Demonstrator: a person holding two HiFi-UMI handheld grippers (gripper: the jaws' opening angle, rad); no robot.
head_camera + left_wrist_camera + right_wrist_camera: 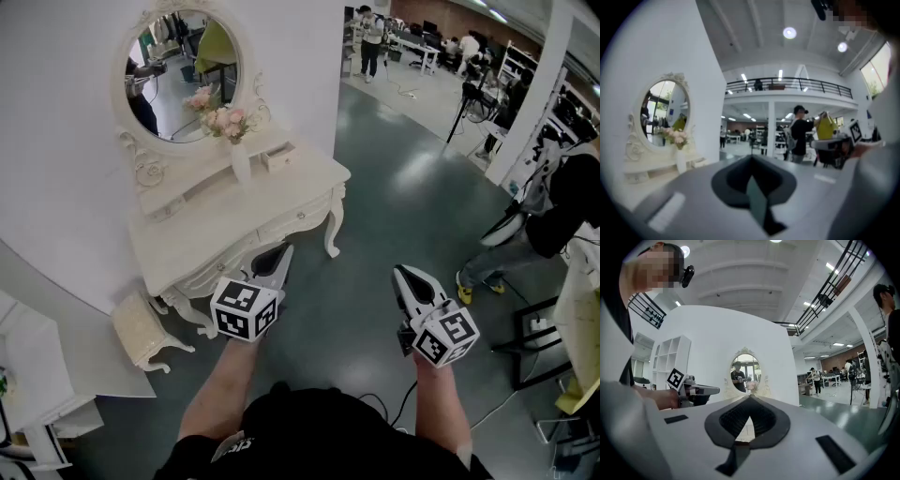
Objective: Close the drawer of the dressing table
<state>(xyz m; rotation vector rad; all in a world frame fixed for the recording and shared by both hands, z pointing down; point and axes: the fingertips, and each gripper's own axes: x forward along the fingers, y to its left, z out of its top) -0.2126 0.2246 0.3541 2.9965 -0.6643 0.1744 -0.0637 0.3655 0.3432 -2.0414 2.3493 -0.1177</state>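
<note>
Head view: the drawer sits in the front of the dressing table, just ahead of the left tongs' tip. As far as I can tell it lies flush with that front. The left tongs are pinched fully together on nothing, nose aimed at the drawer; closed jaws make a blunt pusher, I'd guess. The right tongs hang well to the right over the floor, tips meeting, empty, probably because one hand is enough. Beyond the left tongs a vase and mirror stand at the back.
</note>
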